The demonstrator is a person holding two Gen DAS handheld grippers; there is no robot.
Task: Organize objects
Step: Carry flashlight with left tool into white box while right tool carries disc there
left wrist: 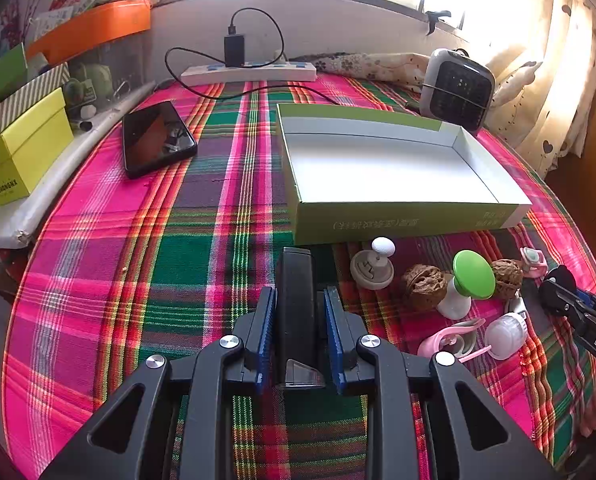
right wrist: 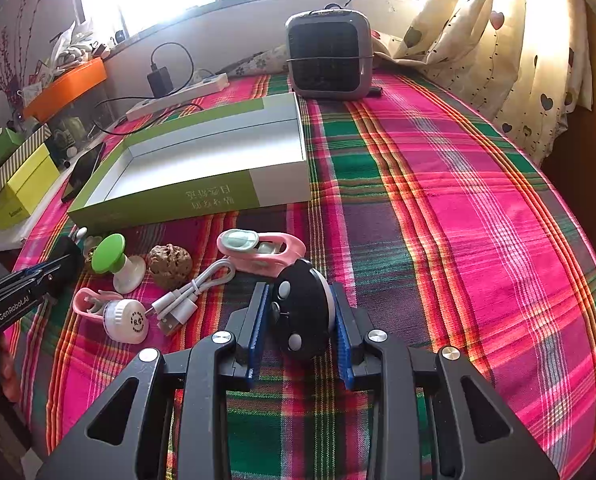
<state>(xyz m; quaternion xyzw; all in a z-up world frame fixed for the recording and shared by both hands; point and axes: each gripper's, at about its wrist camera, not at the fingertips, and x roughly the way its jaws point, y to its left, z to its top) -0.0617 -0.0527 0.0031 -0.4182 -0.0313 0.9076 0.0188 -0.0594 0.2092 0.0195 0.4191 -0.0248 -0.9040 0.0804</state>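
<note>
The left gripper squeezes a long black thing and the right gripper squeezes a round black thing, near the open box.

Phone, power strip w/ charger — heater at back.

frame: both grippers are built from black plastic arms with triangular cut-outs
left gripper: blue ribbed pads are fitted inside its black fingers
right gripper: the same blue ribbed pads are fitted
screws: round silver heads are set at the finger joints
markings: "GenRobot.AI" is printed in white on the left gripper's side
</note>
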